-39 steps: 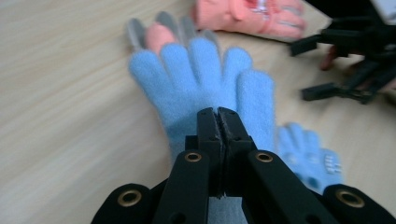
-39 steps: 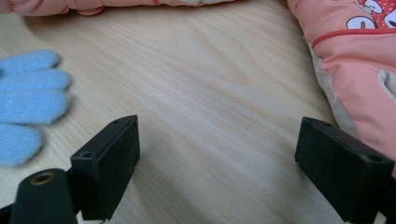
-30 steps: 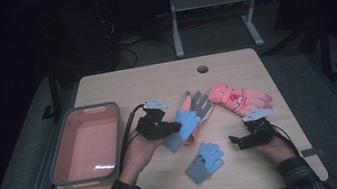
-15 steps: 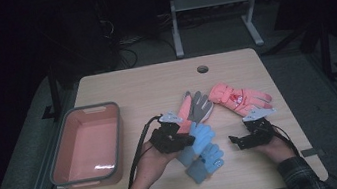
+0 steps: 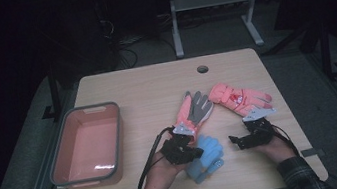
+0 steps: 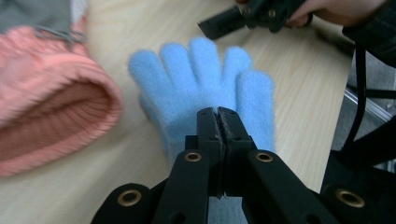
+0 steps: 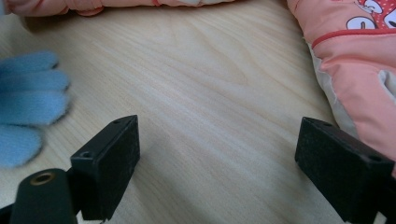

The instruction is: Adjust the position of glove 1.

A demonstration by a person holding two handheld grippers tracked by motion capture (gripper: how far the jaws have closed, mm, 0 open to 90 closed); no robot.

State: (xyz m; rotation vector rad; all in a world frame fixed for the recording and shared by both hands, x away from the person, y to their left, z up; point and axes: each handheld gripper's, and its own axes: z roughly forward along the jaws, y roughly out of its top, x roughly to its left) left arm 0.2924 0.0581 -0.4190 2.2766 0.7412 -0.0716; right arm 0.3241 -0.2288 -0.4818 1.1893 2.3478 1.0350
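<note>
2 grippers work near 1 blue glove point(image 5: 205, 157), which lies at the table's point(image 5: 145, 85) near edge between them. The left gripper point(image 5: 197, 154) is at the cuff, jaws clenched. The glove's long axis runs away from it, fingers toward the right gripper point(image 5: 232, 141), which rests just beside the fingertips, released. The left gripper view shows the jaws pressed together over the cuff, though whether fabric is pinched I cannot tell. The right gripper view shows bare wood between wide jaws.
</note>
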